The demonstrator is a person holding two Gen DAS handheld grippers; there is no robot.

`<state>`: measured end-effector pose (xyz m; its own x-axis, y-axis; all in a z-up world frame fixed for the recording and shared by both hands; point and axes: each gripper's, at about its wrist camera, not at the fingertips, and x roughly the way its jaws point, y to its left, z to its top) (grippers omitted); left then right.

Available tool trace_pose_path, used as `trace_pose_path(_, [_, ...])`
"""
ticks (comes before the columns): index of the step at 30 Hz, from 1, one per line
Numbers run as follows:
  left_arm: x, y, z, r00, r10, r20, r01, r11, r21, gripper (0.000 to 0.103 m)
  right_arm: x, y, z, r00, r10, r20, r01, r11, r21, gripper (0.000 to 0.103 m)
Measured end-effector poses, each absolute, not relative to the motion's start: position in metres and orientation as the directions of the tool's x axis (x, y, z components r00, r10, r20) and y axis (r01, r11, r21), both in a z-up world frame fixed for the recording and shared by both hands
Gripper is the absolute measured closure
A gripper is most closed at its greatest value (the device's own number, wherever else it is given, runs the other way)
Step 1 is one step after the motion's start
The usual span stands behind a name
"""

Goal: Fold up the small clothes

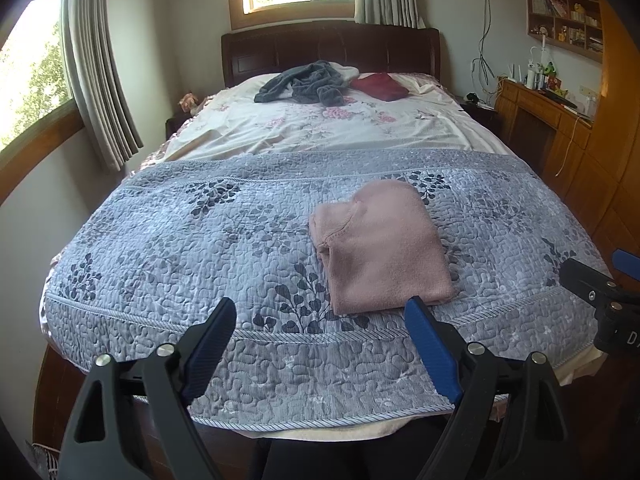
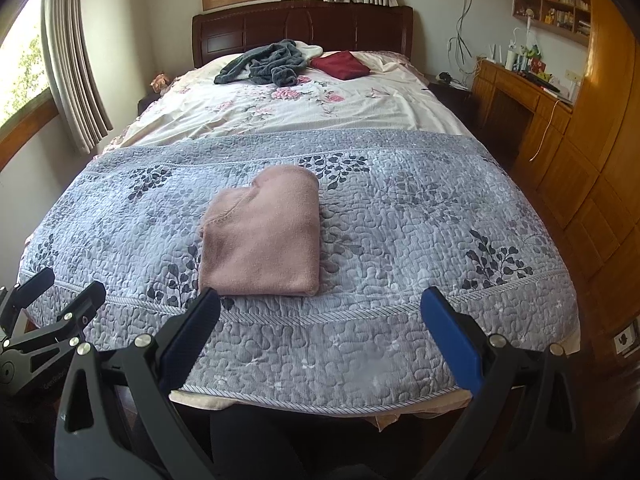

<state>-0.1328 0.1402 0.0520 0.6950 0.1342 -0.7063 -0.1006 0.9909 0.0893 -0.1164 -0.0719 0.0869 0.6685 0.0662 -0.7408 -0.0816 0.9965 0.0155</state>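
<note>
A: Left wrist view, nearest first: our left gripper hovers at the foot of the bed, jaws spread wide, nothing between them. Our right gripper hangs alongside, likewise spread and empty.

B: Just past both lies the pink garment, folded into a compact packet on the grey quilt, nearer the foot than the middle.

A: Risk, as we judge it: a pad catching only the top layer would pull the fold open. The quilt is loose, so we might pinch it along with the cloth.

B: Further on, a floral sheet; at the headboard, a crumpled grey garment and a dark red folded piece.

A: Count: two grippers, three clothes — one pink, one grey, one red. Only the grey looks unfolded.
</note>
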Motion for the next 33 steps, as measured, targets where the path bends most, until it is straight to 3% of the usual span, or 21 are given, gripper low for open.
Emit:
trace_pose_path(7, [-0.13,0.137,0.048,0.69,0.141,-0.71,-0.098,0.99,0.101,0.017,-0.115,-0.072,0.084,0.665,0.067,-0.744,-0.073,0.997,0.025,0.003])
trace_pose_path(14, [-0.129,0.135,0.045,0.683,0.143,-0.716,-0.094,0.99,0.109,0.017,-0.118,-0.07,0.086,0.722,0.043,-0.69,-0.075,0.997,-0.016,0.003])
trace_pose_path(21, [-0.127,0.135,0.043,0.679,0.143,-0.72,-0.096,0.99,0.106,0.016,-0.106,-0.077,0.073,0.667,0.073,-0.741,-0.063,0.997,0.042,0.003])
trace_pose_path(33, [-0.126,0.134,0.043,0.68,0.142,-0.72,-0.095,0.99,0.106,0.016,-0.108,-0.079,0.073,0.668,0.08,-0.74,-0.051,0.997,0.062,0.003])
